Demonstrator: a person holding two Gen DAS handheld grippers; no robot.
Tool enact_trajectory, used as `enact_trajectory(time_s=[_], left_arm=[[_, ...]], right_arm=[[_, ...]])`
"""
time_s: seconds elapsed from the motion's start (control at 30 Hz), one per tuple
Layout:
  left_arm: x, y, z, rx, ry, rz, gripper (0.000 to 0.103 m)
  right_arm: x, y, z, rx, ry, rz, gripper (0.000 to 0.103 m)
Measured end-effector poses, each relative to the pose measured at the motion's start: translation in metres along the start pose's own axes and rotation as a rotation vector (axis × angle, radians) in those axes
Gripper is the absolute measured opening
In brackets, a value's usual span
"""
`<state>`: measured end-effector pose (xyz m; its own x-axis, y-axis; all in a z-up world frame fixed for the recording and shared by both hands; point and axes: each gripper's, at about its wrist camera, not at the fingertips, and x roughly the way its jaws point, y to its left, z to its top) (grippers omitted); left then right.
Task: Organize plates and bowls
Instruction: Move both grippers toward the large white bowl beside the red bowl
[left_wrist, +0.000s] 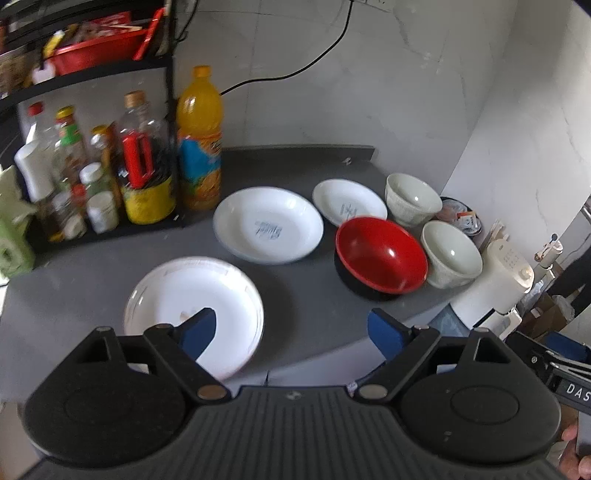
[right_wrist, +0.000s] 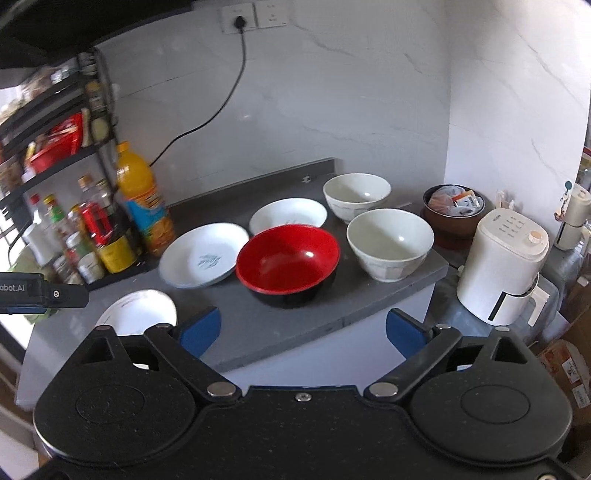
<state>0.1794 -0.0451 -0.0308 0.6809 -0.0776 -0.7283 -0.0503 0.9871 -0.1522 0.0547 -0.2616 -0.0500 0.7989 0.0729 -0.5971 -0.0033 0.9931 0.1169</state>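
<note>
Both claws spread wide, holding nothing: left gripper hovers at the counter's near edge beside the plain white round plate, right gripper faces the glossy red bowl with black outside. Two printed white plates and two pale ceramic bowls sit unstacked behind. Risk (my judgement): near plate overhangs the grey countertop; a glancing finger could tip it off.
</note>
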Motion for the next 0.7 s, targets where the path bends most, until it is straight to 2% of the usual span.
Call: enact_trajectory(time_s=[0.07,0.3,0.4,0.7], left_arm=[[0.014,0.0,0.011,0.016,0.0,-0.006,0.086],[0.051,0.002,0.043,0.084,0.015,-0.066,0.082],[0.063,0.0,0.052,0.097,0.027,-0.09,0.078],[0.09,-0.005,0.064,0.115,0.071,-0.133,0.072]], right_arm=[[0.015,0.001,0.007,0.019,0.006,-0.023,0.087],[0.048,0.001,0.022,0.085,0.012,-0.095,0.084],[0.055,0.001,0.026,0.108,0.021,-0.108,0.083],[0.077,0.006,0.031,0.134,0.059,-0.122,0.078]])
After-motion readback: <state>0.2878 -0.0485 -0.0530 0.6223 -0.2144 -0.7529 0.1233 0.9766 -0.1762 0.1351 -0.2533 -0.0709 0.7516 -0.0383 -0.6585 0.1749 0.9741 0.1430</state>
